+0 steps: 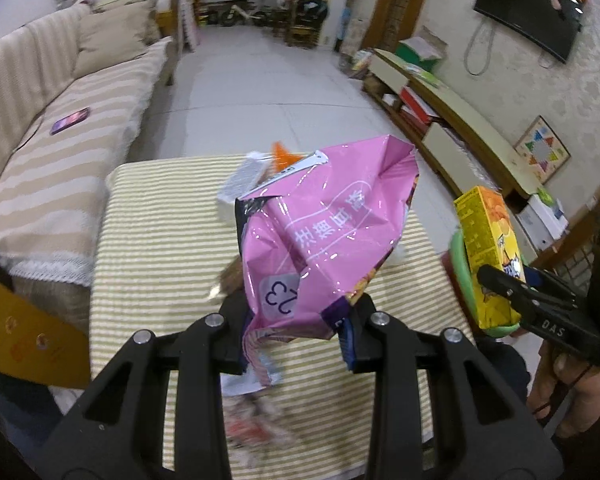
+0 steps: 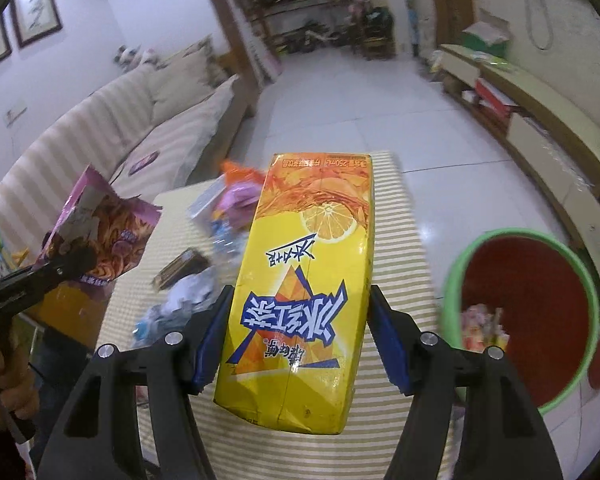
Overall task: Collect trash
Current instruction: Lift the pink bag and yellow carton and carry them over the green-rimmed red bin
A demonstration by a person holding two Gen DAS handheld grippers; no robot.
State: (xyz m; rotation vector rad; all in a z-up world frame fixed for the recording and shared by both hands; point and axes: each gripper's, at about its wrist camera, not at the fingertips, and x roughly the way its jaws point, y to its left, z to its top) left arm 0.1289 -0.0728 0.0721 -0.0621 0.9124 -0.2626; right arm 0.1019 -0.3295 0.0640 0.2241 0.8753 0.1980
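A striped table (image 1: 148, 240) still carries loose wrappers (image 2: 180, 304). Just beside it stands a red bin (image 2: 540, 320) with a green rim, some trash already inside. Both pieces are lifted for carrying; next each must hang over the bin's mouth before release. The right gripper (image 2: 300, 312) clamps a yellow drink carton (image 2: 300, 280) with jaws fairly wide. The left gripper (image 1: 300, 320) pinches a pink snack bag (image 1: 324, 232), jaws narrow.

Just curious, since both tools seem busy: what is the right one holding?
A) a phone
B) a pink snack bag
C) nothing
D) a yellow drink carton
D: the right gripper's fingers press both sides of the yellow carton; the pink bag is in the left gripper.
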